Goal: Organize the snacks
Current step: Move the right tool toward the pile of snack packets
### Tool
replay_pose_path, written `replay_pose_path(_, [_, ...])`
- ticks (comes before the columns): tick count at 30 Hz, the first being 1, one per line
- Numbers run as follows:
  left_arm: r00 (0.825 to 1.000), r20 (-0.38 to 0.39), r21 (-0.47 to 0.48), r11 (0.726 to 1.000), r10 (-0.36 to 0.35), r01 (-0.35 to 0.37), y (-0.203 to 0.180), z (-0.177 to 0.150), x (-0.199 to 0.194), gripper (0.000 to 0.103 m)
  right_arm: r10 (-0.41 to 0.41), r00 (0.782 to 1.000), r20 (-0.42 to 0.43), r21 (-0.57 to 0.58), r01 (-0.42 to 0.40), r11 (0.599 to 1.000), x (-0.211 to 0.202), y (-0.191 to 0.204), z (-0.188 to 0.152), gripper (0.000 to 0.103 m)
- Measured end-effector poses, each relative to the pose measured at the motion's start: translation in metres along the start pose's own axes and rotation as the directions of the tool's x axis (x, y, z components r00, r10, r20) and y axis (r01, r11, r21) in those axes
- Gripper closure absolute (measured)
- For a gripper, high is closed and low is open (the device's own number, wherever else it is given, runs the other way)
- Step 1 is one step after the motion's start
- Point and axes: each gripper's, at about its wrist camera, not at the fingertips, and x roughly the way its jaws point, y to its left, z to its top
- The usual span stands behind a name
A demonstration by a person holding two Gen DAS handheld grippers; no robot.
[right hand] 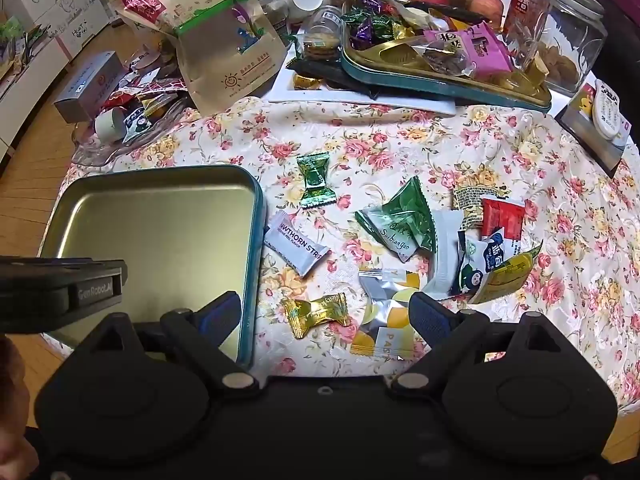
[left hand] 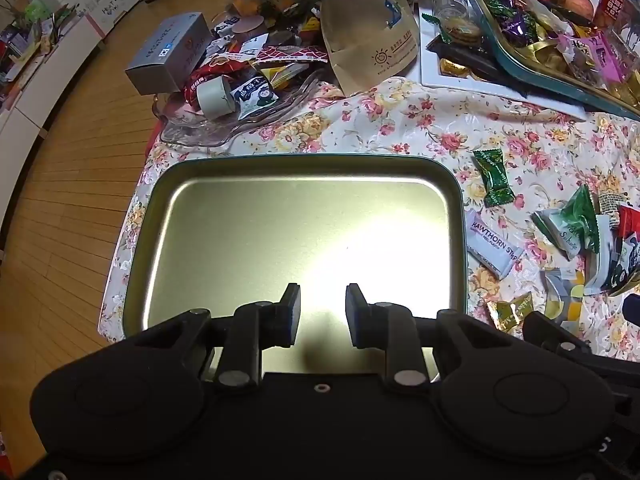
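An empty teal-rimmed metal tray lies on the floral cloth, and my left gripper hovers over its near part, open by a narrow gap with nothing between the pads. In the right wrist view the tray is at the left. My right gripper stands wide open above a gold-wrapped candy and a silver-and-yellow packet, touching neither. A grey hawthorn strip lies against the tray's right rim. Farther back lies a green candy, and at the right a heap of mixed packets.
A glass dish of snacks and a grey box sit at the back left by the table edge. A kraft bag, a filled teal tray, a clear jar and a remote crowd the back.
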Motion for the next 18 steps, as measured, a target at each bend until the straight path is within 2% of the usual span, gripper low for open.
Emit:
replay_pose_path(7, [1.0,0.009,-0.003,1.0,-0.012,0.012,-0.002,0.004,-0.002,0.068,-0.003,1.0,-0.005,0.01,0.003,1.0,0.001,-0.002,0.001,0.009])
replay_pose_path(10, [1.0,0.017,0.005,1.0,-0.021,0.021,-0.005,0.004,-0.006,0.069,-0.009,1.0,-0.005,0.023,0.009,1.0,0.001,-0.008,0.003,0.014])
replay_pose_path(12, [0.999,0.021,0.006,1.0,-0.031,0.031,-0.01,0.006,-0.009,0.069,-0.008,1.0,-0.013,0.05,0.008,0.999,0.001,-0.016,0.004,0.02])
replay_pose_path(18, [0.997,0.058,0.006,0.999,-0.05,0.05,-0.026,0.009,-0.017,0.068,0.046,0.993,-0.108,0.202,-0.023,0.979,0.008,-0.056,0.009,0.02])
